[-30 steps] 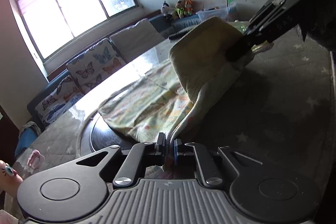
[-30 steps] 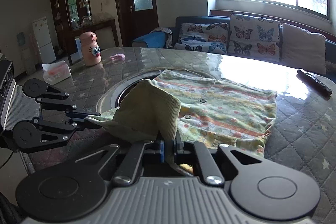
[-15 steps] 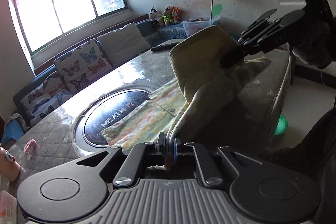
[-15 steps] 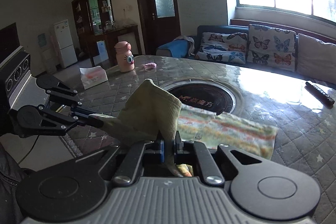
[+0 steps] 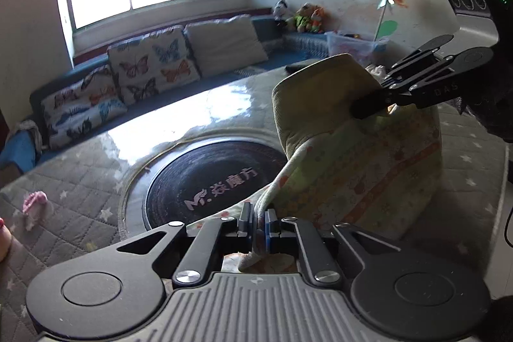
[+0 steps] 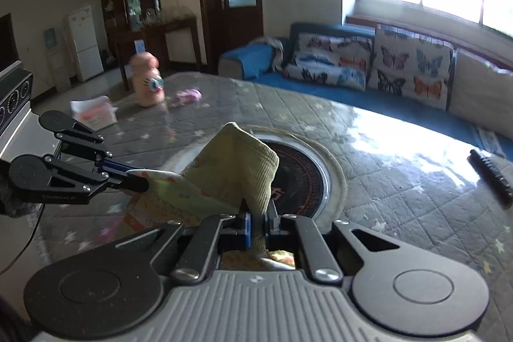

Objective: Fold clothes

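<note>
A small patterned shirt [image 5: 362,169] with a yellow-green ribbed collar hangs between my two grippers above the round table. My left gripper [image 5: 259,221] is shut on one edge of it. My right gripper [image 6: 258,221] is shut on the ribbed collar part [image 6: 234,165]. Each gripper shows in the other's view: the right gripper [image 5: 365,111] at upper right, the left gripper [image 6: 138,183] at left. The shirt's lower part is hidden behind the gripper bodies.
The table has a grey quilted cover [image 5: 80,207] and a dark round inset [image 5: 211,178] in the middle. A pink bottle [image 6: 148,82], a tissue pack [image 6: 94,114] and a pink cloth [image 6: 189,95] sit at its far side, a remote [image 6: 490,175] at right. A sofa [image 5: 154,69] stands behind.
Both grippers have lifted the shirt off the table and pulled it toward the near edge. The dark inset it lay on is now uncovered.
</note>
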The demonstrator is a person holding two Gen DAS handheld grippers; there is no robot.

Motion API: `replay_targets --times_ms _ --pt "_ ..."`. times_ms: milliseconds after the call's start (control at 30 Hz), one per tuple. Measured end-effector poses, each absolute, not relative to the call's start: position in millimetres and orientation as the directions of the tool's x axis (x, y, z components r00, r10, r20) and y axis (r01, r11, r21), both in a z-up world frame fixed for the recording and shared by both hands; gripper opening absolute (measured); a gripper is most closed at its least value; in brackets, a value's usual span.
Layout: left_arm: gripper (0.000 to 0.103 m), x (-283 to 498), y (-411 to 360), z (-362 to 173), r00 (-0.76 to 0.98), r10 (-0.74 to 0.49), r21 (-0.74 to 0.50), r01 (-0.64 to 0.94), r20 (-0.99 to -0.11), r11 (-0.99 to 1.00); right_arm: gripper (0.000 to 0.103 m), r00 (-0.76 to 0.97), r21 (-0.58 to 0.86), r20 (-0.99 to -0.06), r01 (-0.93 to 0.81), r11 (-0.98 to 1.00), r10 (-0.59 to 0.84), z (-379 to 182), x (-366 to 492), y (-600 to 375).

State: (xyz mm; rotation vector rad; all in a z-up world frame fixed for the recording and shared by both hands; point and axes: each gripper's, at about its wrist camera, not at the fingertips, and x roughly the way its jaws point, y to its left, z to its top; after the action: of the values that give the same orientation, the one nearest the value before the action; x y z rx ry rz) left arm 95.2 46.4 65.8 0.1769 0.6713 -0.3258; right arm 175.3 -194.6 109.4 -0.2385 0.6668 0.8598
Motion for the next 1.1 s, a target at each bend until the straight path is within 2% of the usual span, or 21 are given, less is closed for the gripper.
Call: replay_targets --times_ms 167,300,333,433,567,833,900,933,967,1100 --pt "0.008 145 61 28 0.670 -0.210 -0.012 0.287 -0.712 0.958 0.008 0.447 0.089 -0.689 -0.729 0.678 0.571 67 221 -171" --pt "0.008 158 64 7 0.648 -0.188 -0.030 0.247 -0.738 0.969 0.012 0.475 0.110 -0.687 -0.681 0.724 0.550 36 233 -170" --pt "0.008 158 64 7 0.649 -0.186 -0.030 0.244 -0.737 0.969 0.017 0.476 0.132 -0.680 -0.668 0.732 0.558 34 234 -175" --pt "0.008 153 63 9 0.659 -0.186 -0.031 0.240 -0.729 0.970 0.019 0.516 0.135 -0.654 -0.640 0.756 0.554 35 228 -196" --pt "0.008 152 64 11 0.670 -0.182 -0.030 0.231 -0.720 0.972 0.027 0.564 0.130 -0.652 -0.575 0.808 0.507 32 215 -233" --pt "0.007 152 54 17 0.699 -0.136 0.030 0.220 -0.702 0.975 0.028 0.582 0.175 -0.676 -0.469 0.866 0.451 10 212 -276" --pt "0.007 152 51 20 0.709 -0.125 0.045 0.216 -0.694 0.975 0.028 0.585 0.188 -0.667 -0.468 0.863 0.462 7 214 -276" --pt "0.007 152 50 23 0.718 -0.119 0.053 0.213 -0.686 0.976 0.022 0.588 0.186 -0.667 -0.464 0.866 0.458 6 215 -275" --pt "0.007 151 49 27 0.728 -0.114 0.062 0.210 -0.676 0.976 0.006 0.597 0.177 -0.665 -0.458 0.871 0.448 6 215 -273" --pt "0.007 153 48 38 0.765 -0.094 0.096 0.200 -0.637 0.975 0.005 0.635 0.145 -0.652 -0.432 0.890 0.414 4 215 -264"
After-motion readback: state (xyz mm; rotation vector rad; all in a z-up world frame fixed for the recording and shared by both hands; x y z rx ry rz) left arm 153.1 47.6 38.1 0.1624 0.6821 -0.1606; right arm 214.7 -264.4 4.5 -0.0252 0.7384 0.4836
